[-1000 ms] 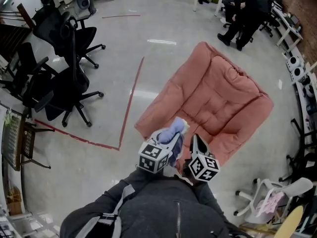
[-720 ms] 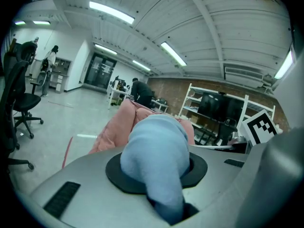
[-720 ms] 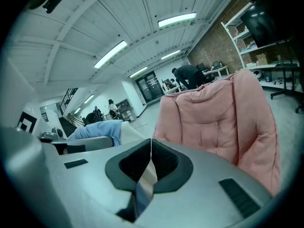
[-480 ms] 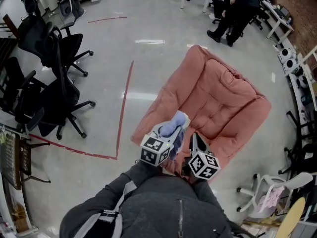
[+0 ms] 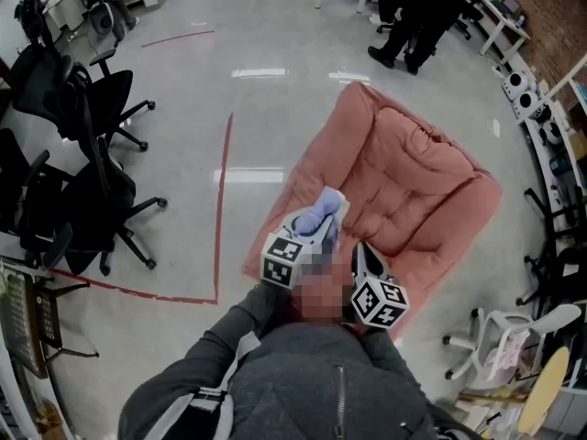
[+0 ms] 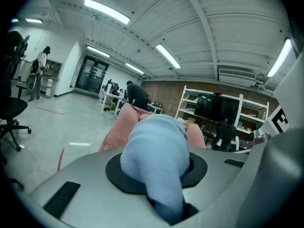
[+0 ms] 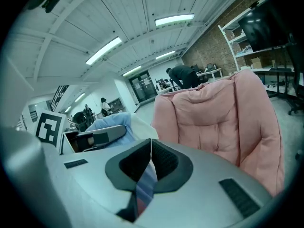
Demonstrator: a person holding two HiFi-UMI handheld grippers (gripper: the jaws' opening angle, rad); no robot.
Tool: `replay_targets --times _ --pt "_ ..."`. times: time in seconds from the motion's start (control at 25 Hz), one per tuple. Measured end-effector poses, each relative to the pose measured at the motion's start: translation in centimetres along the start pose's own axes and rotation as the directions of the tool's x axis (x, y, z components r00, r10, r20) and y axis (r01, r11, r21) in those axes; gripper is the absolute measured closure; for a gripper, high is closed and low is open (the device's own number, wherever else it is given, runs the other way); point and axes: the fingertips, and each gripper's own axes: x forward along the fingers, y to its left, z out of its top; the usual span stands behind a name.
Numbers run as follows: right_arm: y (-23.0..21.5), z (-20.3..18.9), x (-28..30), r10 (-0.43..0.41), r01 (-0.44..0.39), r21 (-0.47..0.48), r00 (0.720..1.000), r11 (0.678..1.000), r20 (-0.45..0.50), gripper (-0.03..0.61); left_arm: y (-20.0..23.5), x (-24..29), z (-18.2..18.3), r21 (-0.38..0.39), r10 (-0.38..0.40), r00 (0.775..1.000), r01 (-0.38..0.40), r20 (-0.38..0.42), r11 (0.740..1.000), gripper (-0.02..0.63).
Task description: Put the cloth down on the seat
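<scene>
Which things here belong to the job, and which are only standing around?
Job: blue cloth, left gripper closed on it, pink seat.
Not the job: black office chairs, red floor tape, white chair.

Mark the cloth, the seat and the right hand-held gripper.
cloth [image 6: 154, 146], left gripper view, middle of the blue bundle.
seat [image 5: 413, 177], head view, centre of the quilted pink cushion.
right hand-held gripper [image 7: 151, 146], right gripper view, seam where its jaws meet.
</scene>
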Motion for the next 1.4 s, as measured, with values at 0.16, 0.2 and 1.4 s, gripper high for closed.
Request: replay_targets --times 0.16,0.2,1.4 --pt "0.2 -0.3 0.9 -0.009 0.008 -0.008 1.000 1.000 -0.016 0.566 2.9 0.9 0.2 0.003 0.026 1.000 -0.026 0.008 1.000 0.506" --pt "0.2 -0.4 1.1 -0.011 0.011 -0.009 1.000 1.000 -0.020 0.566 3.7 1.0 0.2 0.005 0.036 0.999 -0.036 0.009 0.999 0.506" --pt "-1.3 -2.3 3.4 -0.026 0.027 -0.001 0.989 1.000 -0.144 0.566 18.8 3.7 -8.5 0.113 0.293 0.914 -0.271 -0.282 0.956 0.503"
